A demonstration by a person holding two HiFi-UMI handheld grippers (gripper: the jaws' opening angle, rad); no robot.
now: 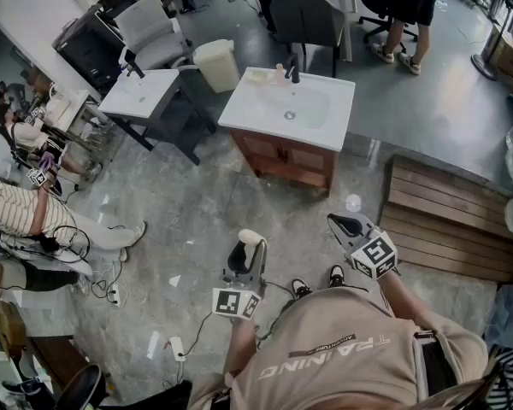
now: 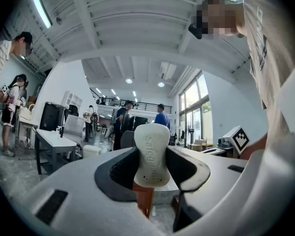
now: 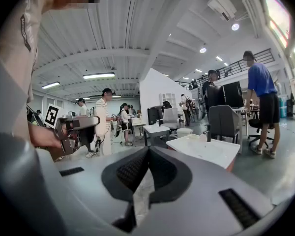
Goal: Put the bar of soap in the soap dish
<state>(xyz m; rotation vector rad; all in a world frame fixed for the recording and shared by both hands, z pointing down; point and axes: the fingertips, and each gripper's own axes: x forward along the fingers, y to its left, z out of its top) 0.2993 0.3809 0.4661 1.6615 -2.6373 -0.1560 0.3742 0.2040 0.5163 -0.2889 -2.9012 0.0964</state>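
Left gripper view: L gripper (image 2: 151,167) pinches bar of soap (image 2: 151,146); R gripper (image 3: 147,154) pressed together, empty. Keep squeeze steady approaching sink (image 1: 239,118).

right gripper (image 3: 148,154) jaws together, sink (image 3: 206,151) ahead

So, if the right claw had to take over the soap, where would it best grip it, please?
Probably the top end of the soap, which stands clear above the jaws of the left claw. Bring the right claw down from above, pads on the two broad faces: the side edges are already clamped lower down, and the bar stands upright.
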